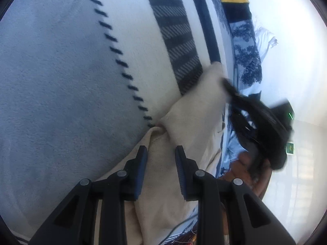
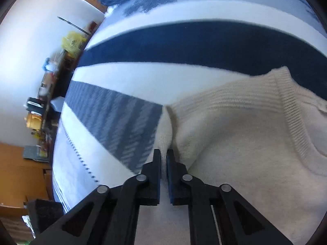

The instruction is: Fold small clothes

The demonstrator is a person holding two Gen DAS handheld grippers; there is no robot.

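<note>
Striped blanket (image 2: 143, 75) covers the bed beneath my cream sweater (image 2: 235, 143). I fear the thin pinched fold may slip out if I pull hard. My right gripper (image 2: 162, 155) is clenched on that fold; my left gripper (image 1: 161, 153) hangs released, sweater (image 1: 196, 118) between and ahead of its fingers.

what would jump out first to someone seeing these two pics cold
The cream sweater fills the lower right of the right wrist view, and the right gripper is pinching a fold of it. Behind it a broad navy stripe crosses the white blanket. In the left wrist view, the left gripper is open over the same cream knit, beside a row of dark stitches.
</note>
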